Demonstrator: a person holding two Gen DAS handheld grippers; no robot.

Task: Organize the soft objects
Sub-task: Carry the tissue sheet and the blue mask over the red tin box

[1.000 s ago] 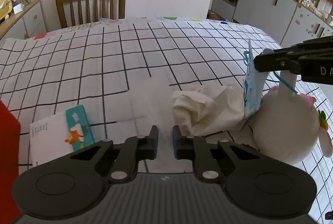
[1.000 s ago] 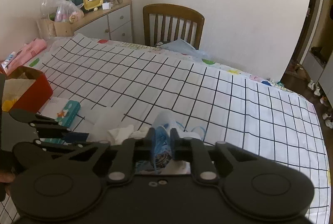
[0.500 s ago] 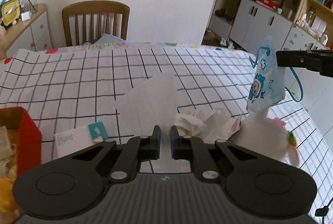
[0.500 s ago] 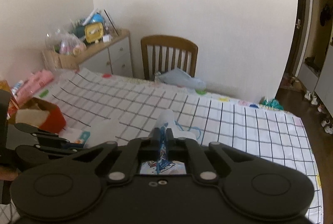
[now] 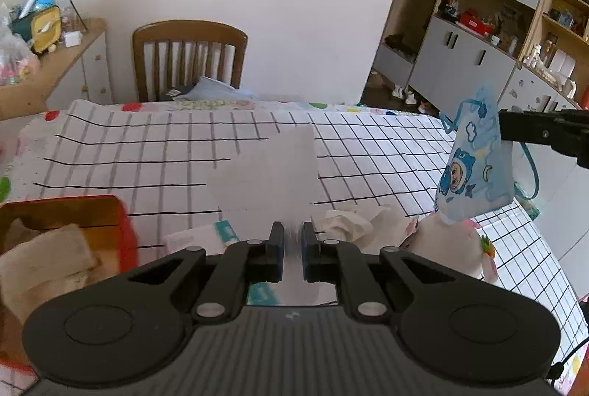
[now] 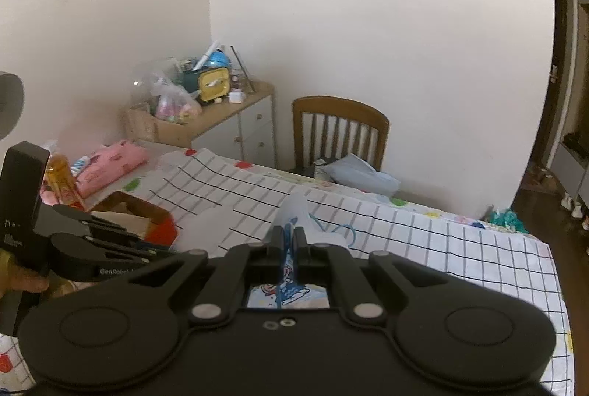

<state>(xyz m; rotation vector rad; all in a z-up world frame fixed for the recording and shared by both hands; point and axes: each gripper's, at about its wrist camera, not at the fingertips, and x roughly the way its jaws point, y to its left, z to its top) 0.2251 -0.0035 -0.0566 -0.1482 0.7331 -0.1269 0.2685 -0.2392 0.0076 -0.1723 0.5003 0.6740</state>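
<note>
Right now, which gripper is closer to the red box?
Left. The left gripper, shut on a white tissue, hangs just beside the red box. The right gripper, shut on the blue mask, is farther off, across the table.

1. The left tongs (image 5: 292,241) are closed on a white tissue sheet (image 5: 268,171), which stands up above the table (image 5: 368,153).
2. At the right, the right tongs (image 5: 506,129) pinch a blue cartoon-print face mask (image 5: 475,171), which hangs in the air.
3. Below lie a crumpled tissue (image 5: 353,223) and a white plush toy (image 5: 452,248).
4. A red box (image 5: 121,230) holding cloth sits at the left.
5. A wooden chair (image 5: 189,61) stands beyond the table.
</note>
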